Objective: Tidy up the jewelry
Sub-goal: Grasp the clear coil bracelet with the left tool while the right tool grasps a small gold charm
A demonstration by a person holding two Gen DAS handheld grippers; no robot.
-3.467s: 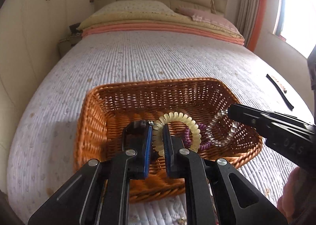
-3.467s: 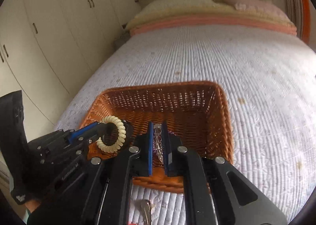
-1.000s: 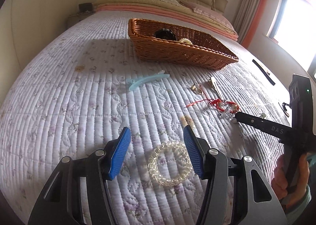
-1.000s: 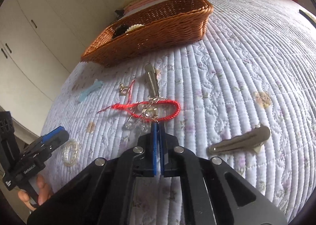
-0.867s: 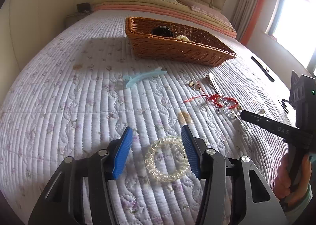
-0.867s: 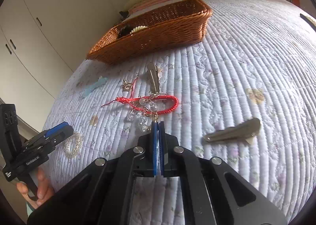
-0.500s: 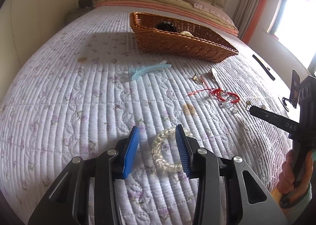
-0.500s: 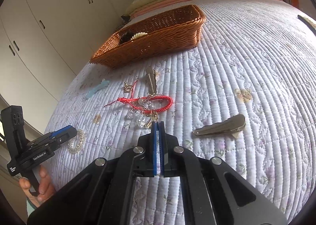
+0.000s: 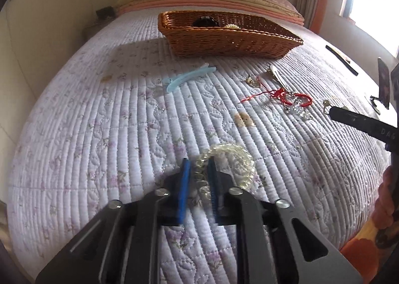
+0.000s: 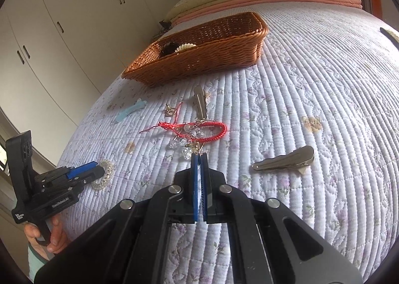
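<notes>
My left gripper (image 9: pixel 198 163) is shut on a clear coil bracelet (image 9: pixel 237 161) that rests on the bedspread; it also shows in the right wrist view (image 10: pixel 103 175). My right gripper (image 10: pixel 199 155) is shut with nothing seen between its pads, its tips just short of a red cord bracelet (image 10: pixel 207 129) with crystal beads (image 10: pixel 185 151). The same red bracelet shows in the left wrist view (image 9: pixel 286 96). The wicker basket (image 9: pixel 224 39) (image 10: pixel 212 59) stands farther up the bed and holds a black item and a cream coil.
A light-blue hair clip (image 9: pixel 185 78) (image 10: pixel 129 110), a small gold ring piece (image 10: pixel 170 110), a metal clip (image 10: pixel 200 101) and a second metal clip (image 10: pixel 284 160) lie on the quilt. A black strap (image 9: pixel 341 59) lies near the bed's right edge. Wardrobes stand left.
My left gripper's jaws have closed from wide open onto the clear coil bracelet. My right gripper stays shut and has drawn back slightly from the red bracelet.
</notes>
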